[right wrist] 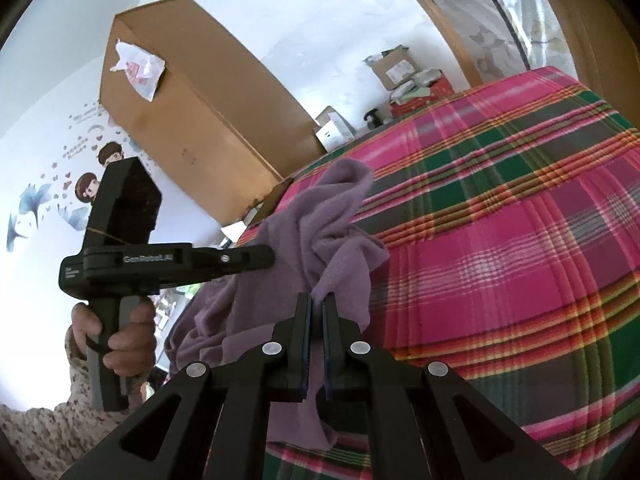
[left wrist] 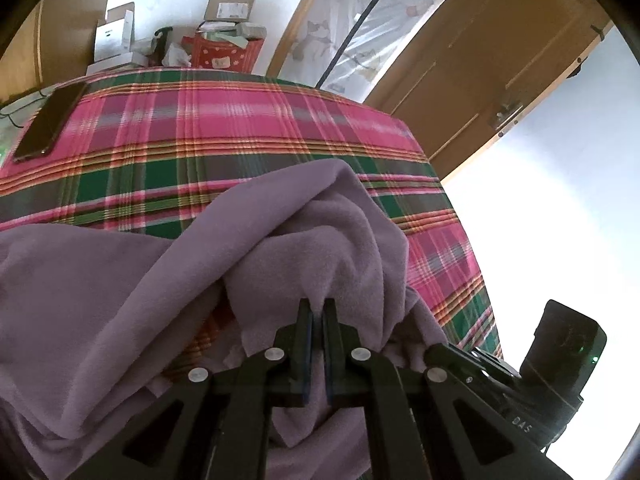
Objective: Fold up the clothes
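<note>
Purple fleece garment [left wrist: 120, 280] bunched on plaid bedspread [left wrist: 240, 128], left hand-held gripper [left wrist: 318, 308] pinching it, right hand-held gripper [right wrist: 316, 304] pinching another fold.

The black two-finger left claw [left wrist: 318, 308] is clamped tight, its jaws pressed together and pointing steeply down. The black right claw [right wrist: 316, 304] is likewise clamped, tilted gently down. The person's left hand [right wrist: 116, 336], in a speckled sleeve, wraps the left claw's handle.

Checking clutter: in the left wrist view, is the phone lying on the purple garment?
No, the phone lies on the plaid cover, apart from the purple garment.
</note>
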Tool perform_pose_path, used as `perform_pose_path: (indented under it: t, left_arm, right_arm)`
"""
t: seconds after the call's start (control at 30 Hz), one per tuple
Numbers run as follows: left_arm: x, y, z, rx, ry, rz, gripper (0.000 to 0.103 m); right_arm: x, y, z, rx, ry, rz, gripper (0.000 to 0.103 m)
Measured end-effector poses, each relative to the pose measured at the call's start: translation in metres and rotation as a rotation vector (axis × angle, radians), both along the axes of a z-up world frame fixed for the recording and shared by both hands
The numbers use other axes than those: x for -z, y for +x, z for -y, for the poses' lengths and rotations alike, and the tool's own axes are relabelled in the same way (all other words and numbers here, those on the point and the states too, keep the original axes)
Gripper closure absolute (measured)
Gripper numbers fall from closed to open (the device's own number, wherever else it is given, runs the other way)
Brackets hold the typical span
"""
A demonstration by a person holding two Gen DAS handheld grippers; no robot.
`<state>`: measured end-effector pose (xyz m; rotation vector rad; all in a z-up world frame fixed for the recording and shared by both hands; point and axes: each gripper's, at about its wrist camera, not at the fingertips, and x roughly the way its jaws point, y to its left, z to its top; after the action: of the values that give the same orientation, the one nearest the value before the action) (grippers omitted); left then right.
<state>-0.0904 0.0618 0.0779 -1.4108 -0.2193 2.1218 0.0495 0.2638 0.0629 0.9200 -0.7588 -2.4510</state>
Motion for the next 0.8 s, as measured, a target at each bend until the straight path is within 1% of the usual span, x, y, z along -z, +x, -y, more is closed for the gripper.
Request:
perform_pose_path:
  t: [0.2, 0.33, 0.53, 0.67, 0.8]
  left_arm:
    - [-0.016, 0.0, 0.018, -0.052, 0.034, -0.036, 0.099]
    - [-0.022, -0.005, 0.025, -0.081, 0.038, -0.054, 0.099]
    - [-0.022, -0.018, 0.031, -0.128, 0.042, -0.052, 0.099]
    - [-0.022, -0.028, 0.029, -0.15, 0.035, -0.057, 0.099]
    - [-0.025, -0.038, 0.029, -0.171, 0.045, -0.062, 0.099]
  right_arm:
    - [0.003, 0.007, -0.007, 0.02, -0.008, 0.007, 0.098]
    - [0.004, 0.011, -0.009, 0.032, -0.008, 0.013, 0.098]
    - [0.006, 0.021, -0.013, 0.042, -0.01, 0.024, 0.098]
    - [0.006, 0.03, -0.015, 0.05, -0.006, 0.025, 0.098]
    - [0.007, 0.038, -0.019, 0.056, -0.008, 0.022, 0.098]
